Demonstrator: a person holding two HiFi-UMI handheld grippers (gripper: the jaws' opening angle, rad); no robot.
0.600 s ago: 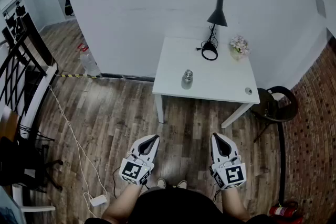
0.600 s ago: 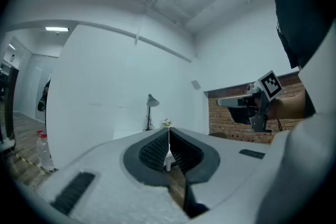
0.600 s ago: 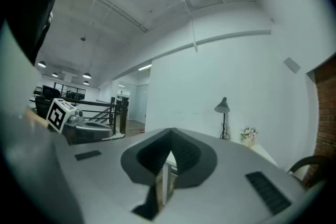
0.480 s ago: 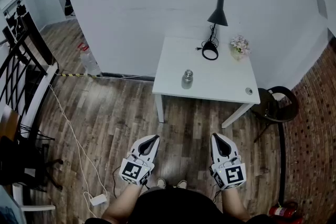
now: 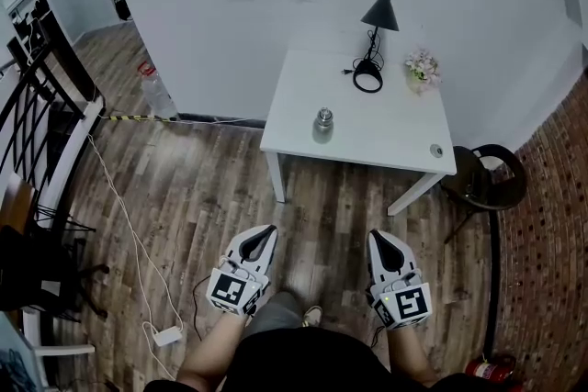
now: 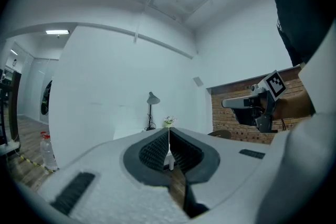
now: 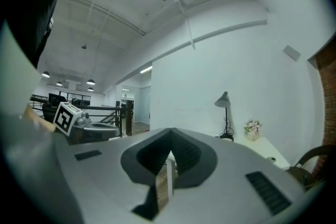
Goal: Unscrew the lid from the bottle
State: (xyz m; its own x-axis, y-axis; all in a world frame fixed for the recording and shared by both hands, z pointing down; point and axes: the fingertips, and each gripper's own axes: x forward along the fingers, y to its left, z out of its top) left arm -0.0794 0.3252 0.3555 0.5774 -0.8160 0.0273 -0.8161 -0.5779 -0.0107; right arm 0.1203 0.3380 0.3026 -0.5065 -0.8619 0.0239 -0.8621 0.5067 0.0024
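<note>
A small steel bottle (image 5: pixel 322 126) with a metal lid stands upright near the front left of the white table (image 5: pixel 395 142), seen in the head view. My left gripper (image 5: pixel 265 234) and right gripper (image 5: pixel 378 239) hover over the wooden floor well short of the table, both shut with nothing between the jaws. In the left gripper view the jaw tips (image 6: pixel 169 131) meet; the right gripper's tips (image 7: pixel 171 149) meet too. The bottle is hidden behind the jaws in both gripper views.
On the table stand a black desk lamp (image 5: pixel 375 32), a small pot of flowers (image 5: pixel 422 69) and a small round object (image 5: pixel 435 151). A dark chair (image 5: pixel 485 182) sits to the table's right by a brick wall. A cable (image 5: pixel 119 225) runs over the floor at left.
The head view has shifted forward a little, so the table and bottle sit slightly higher in frame. Both grippers stay shut and a knee now shows between them.
</note>
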